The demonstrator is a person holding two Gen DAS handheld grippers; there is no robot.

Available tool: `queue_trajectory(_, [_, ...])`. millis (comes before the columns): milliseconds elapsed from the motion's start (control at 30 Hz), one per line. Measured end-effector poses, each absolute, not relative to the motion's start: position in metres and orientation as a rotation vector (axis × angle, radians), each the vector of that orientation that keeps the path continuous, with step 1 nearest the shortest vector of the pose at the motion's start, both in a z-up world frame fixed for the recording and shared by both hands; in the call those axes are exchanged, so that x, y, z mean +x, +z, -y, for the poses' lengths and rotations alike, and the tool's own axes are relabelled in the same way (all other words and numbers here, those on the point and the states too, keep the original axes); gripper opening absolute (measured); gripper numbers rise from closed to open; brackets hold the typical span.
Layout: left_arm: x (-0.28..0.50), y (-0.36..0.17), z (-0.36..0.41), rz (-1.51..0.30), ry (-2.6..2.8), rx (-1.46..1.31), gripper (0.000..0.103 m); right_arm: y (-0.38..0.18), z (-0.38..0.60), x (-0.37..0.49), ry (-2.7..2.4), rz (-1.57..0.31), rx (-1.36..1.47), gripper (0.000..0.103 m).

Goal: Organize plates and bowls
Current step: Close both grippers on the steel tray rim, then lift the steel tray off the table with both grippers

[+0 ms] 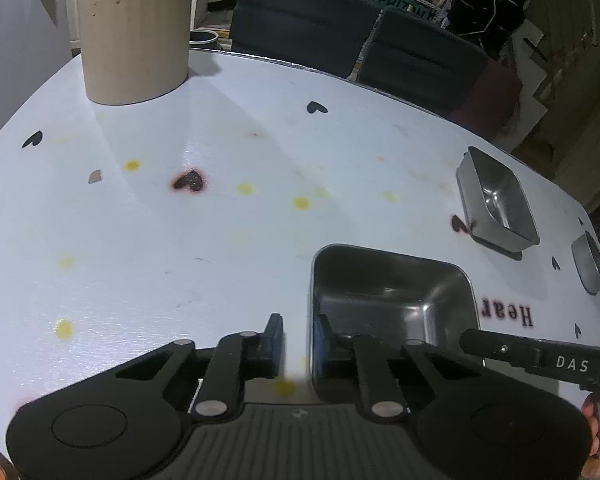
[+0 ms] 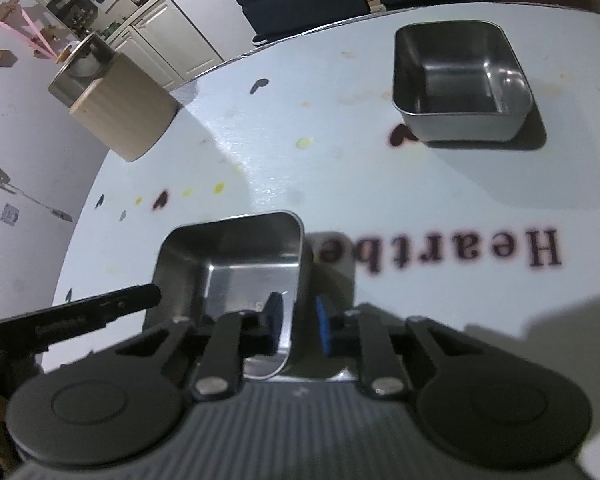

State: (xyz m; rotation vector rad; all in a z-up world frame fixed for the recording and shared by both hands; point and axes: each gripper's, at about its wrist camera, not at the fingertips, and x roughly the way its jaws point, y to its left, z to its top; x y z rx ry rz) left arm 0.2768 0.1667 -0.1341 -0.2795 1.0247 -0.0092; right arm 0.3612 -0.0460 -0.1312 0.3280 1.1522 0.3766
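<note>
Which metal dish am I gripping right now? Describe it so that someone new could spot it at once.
Start at the white round table with the upside-down "Heartbe" print. Just left of that word sits a square steel dish, the nearest to both cameras. Unlike the steel dish farther back, which stands alone, this one has the left gripper and right gripper clamped on opposite walls.

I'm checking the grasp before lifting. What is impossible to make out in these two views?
- Left wrist view: whether the left tongs press the near bowl's wall; a gap shows.
- Right wrist view: likewise the right tongs; their body hides the bowl's near corner.
- Left wrist view: third steel dish, squeezed by fisheye distortion.
- Left wrist view: beige canister's top, cut by the frame.
</note>
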Motion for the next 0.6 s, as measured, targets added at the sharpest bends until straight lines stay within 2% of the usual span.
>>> queue_trajectory(67, [0.278,-0.135,-0.164,-1.028,-0.018,-0.274,0.002,-0.132,0.047,0.362,0.378,-1.152,0.327,0.013])
queue_trajectory(133, [0.278,-0.134,-0.158,-1.024,-0.016,-0.247,0.001,-0.132,0.045,0.361,0.392,-1.150,0.321,0.008])
queue_trajectory(600, [0.259,-0.079,-0.132,-0.826,-0.054,-0.247,0.001,-0.097,0.059,0.351,0.399,-1.000,0.309,0.007])
